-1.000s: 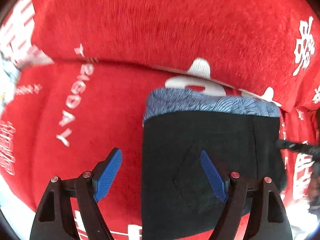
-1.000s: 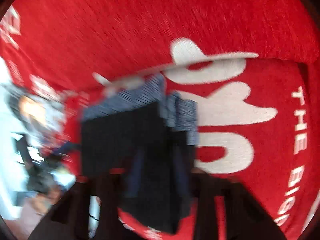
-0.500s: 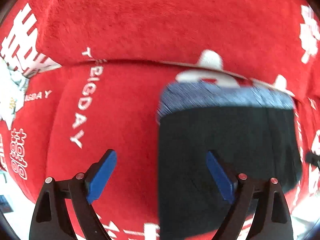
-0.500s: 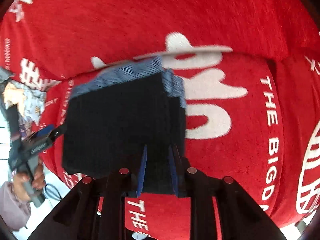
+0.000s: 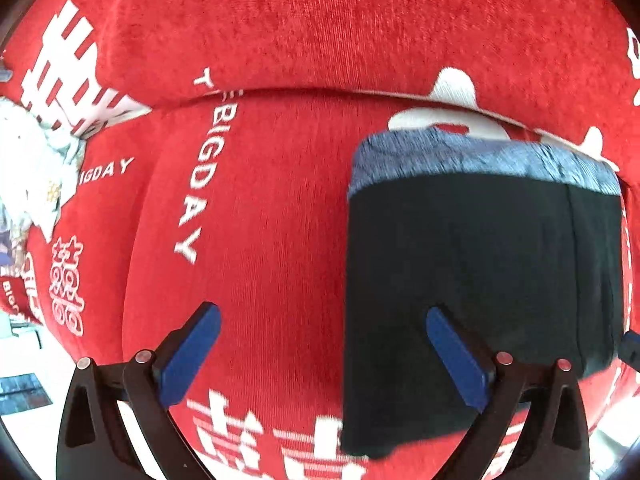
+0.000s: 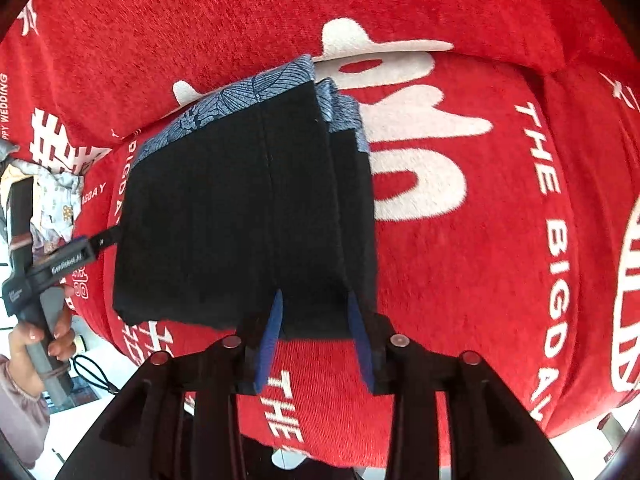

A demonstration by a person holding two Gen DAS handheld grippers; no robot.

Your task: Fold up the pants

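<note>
The black pants (image 5: 480, 280) with a blue patterned waistband (image 5: 480, 160) lie folded flat on the red sofa seat (image 5: 260, 220). My left gripper (image 5: 322, 320) hangs above their left edge. Its jaws are still opening, very wide, and pinch nothing. In the right wrist view the folded pants (image 6: 240, 208) fill the middle. My right gripper (image 6: 314, 300) is at their near right corner with its jaws opening. The corner lies between the blue pads (image 6: 272, 328), which do not press on it.
A crumpled white patterned cloth (image 5: 40, 160) lies at the seat's left end. The sofa's backrest (image 5: 320, 20) rises just behind the pants. A hand (image 6: 44, 336) holds the left tool's handle left of the pants. Pale floor shows past the seat's front edge.
The right gripper's jaws have spread and released the pants, which now lie flat and folded. The left gripper's jaws have widened further while it stays above the pants' left edge.
</note>
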